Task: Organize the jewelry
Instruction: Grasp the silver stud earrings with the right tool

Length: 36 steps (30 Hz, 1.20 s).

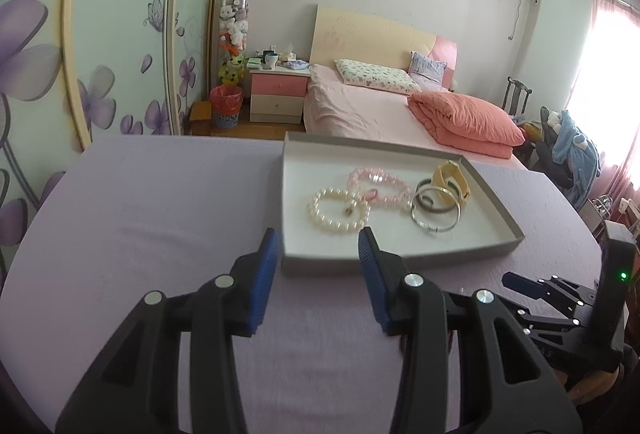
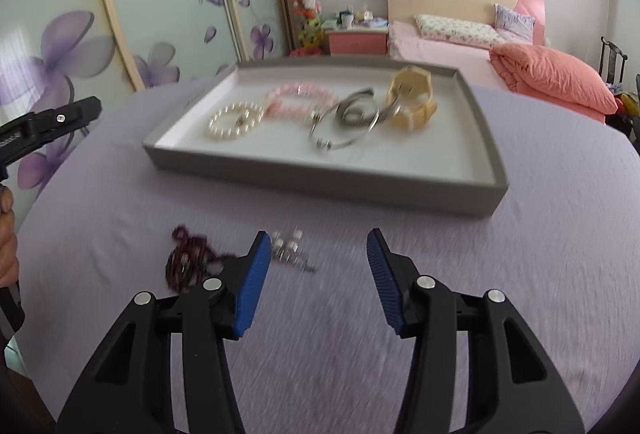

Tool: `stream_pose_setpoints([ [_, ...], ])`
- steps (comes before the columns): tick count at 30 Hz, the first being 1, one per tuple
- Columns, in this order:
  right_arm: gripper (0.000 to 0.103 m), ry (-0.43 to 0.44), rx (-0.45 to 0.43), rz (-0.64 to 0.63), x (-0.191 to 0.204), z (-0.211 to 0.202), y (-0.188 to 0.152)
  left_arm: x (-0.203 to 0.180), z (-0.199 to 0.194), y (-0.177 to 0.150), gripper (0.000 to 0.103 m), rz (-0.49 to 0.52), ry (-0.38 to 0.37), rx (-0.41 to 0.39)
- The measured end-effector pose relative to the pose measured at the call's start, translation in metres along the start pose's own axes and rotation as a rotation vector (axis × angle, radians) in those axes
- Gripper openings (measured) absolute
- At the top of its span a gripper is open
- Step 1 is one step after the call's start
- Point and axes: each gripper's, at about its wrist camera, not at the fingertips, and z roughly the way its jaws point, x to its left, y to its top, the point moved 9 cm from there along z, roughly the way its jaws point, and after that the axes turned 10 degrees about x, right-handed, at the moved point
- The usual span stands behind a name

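A grey tray (image 1: 400, 260) (image 2: 320, 175) with a white floor sits on the lilac table. In it lie a white pearl bracelet (image 1: 336, 209) (image 2: 234, 121), a pink bead bracelet (image 1: 380, 185) (image 2: 300, 99), silver bangles (image 1: 436, 211) (image 2: 348, 125) and a yellow bracelet (image 1: 454, 179) (image 2: 412, 101). On the cloth in front of the tray lie a dark red bead bracelet (image 2: 186, 262) and a small silvery pearl piece (image 2: 290, 248). My left gripper (image 1: 318, 246) is open and empty at the tray's near edge. My right gripper (image 2: 316, 250) is open and empty, just right of the loose pieces.
The lilac cloth (image 1: 140, 218) covers the table. A bed (image 1: 380, 109), a nightstand (image 1: 278, 89) and a flowered wardrobe (image 1: 120, 53) stand behind. The right gripper shows at the left wrist view's lower right (image 1: 560, 298); the left gripper shows at the right wrist view's left edge (image 2: 48, 121).
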Motion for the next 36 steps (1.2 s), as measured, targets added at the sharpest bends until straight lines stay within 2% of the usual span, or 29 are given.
stream_pose_setpoints([
  [7,0.047,-0.02,0.079,-0.018,0.011,0.017,-0.012,0.005,-0.016,-0.016,0.046,-0.006,-0.014,-0.001],
  [9,0.047,-0.035,0.082,-0.03,0.014,0.02,-0.012,0.006,-0.018,-0.019,0.046,-0.005,-0.016,0.0],
  [14,0.039,-0.07,0.083,-0.052,0.019,0.025,-0.004,0.003,-0.018,-0.024,0.046,-0.005,-0.026,0.008],
  [17,0.029,-0.07,0.081,-0.064,0.024,0.026,-0.002,0.001,-0.014,-0.027,0.046,0.0,-0.029,0.018],
  [19,0.012,-0.071,0.082,-0.075,0.026,0.025,-0.002,-0.001,-0.011,-0.03,0.046,0.004,-0.032,0.026],
  [23,0.011,-0.102,0.098,-0.056,0.018,0.02,-0.007,-0.01,-0.006,-0.037,0.048,0.017,-0.041,0.047],
  [26,0.011,-0.096,0.105,0.019,-0.005,0.013,-0.011,-0.021,0.0,-0.045,0.056,0.035,-0.048,0.064],
  [31,0.011,-0.049,0.031,0.116,-0.039,-0.017,-0.008,-0.042,0.015,-0.059,0.061,0.074,-0.072,0.109],
  [36,0.011,-0.037,-0.047,0.14,-0.049,-0.049,0.007,-0.068,0.032,-0.071,0.067,0.118,-0.085,0.156],
])
